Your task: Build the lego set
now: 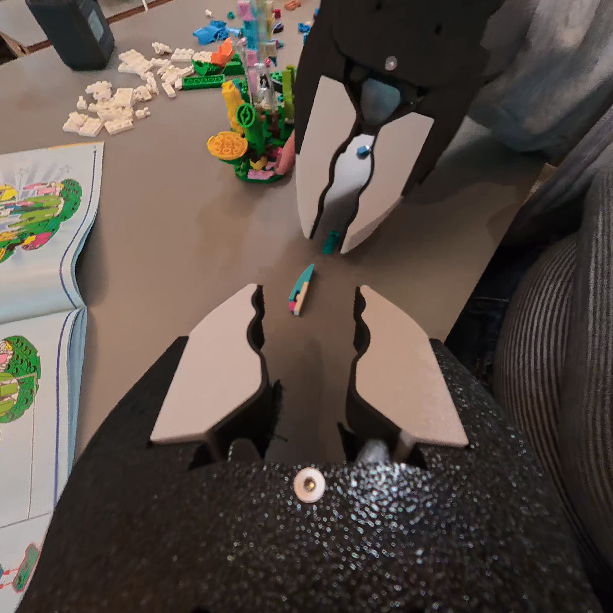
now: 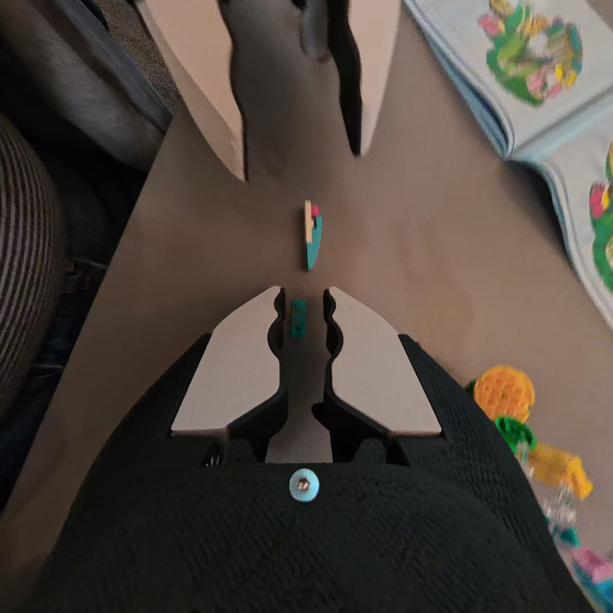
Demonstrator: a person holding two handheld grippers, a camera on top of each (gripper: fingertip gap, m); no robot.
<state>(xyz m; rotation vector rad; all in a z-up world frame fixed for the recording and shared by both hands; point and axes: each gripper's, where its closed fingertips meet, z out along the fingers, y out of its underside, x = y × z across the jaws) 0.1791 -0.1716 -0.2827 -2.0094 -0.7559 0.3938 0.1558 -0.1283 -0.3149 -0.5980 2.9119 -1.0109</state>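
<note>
A small teal, tan and pink lego piece [image 1: 301, 293] lies flat on the grey table [image 1: 185, 232], just ahead of my left gripper's tips. My left gripper [image 1: 310, 289] is open and empty. My right gripper [image 1: 328, 245] faces it, tips down at the table. It is narrowly open around a small teal brick [image 1: 331, 242] that stands between its fingers, with gaps on both sides in the right wrist view [image 2: 298, 318]. That view shows the right gripper [image 2: 303, 292], the flat piece [image 2: 311, 235] beyond it, and the left gripper [image 2: 300, 166] opposite.
The part-built green, yellow and pink model [image 1: 262, 132] stands behind the right gripper. Loose white bricks [image 1: 112, 106] and coloured bricks [image 1: 212, 31] lie further back. The open instruction booklet [image 1: 39, 248] is at the left, a dark container [image 1: 73, 30] at the far left. The table edge and a person's striped clothing [image 1: 564, 365] are to the right.
</note>
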